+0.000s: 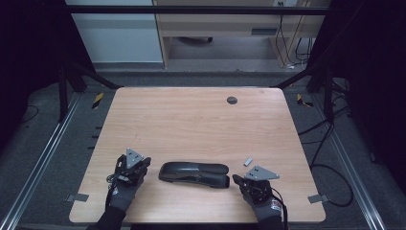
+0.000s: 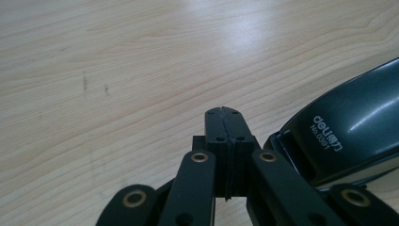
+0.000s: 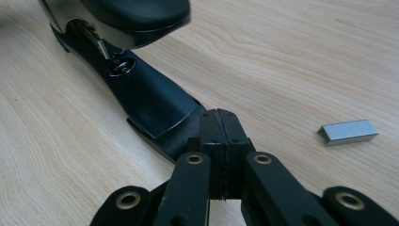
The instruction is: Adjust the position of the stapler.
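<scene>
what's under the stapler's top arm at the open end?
In the right gripper view, the stapler shows its black base and a round metal anvil beneath the raised arm. Deeper inside is in shadow; staples inside can't be told.

Wooden table with round grommet

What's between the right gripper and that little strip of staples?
Bare wood: in the high view, nothing lies between the right gripper and the staple strip.

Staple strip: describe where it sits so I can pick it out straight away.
On the wooden table, look to the near right, just beyond the right tool. Off the black stapler's open end lies the staple strip, apart from it: a small silvery metal block, the one shiny thing beside the stapler.
</scene>
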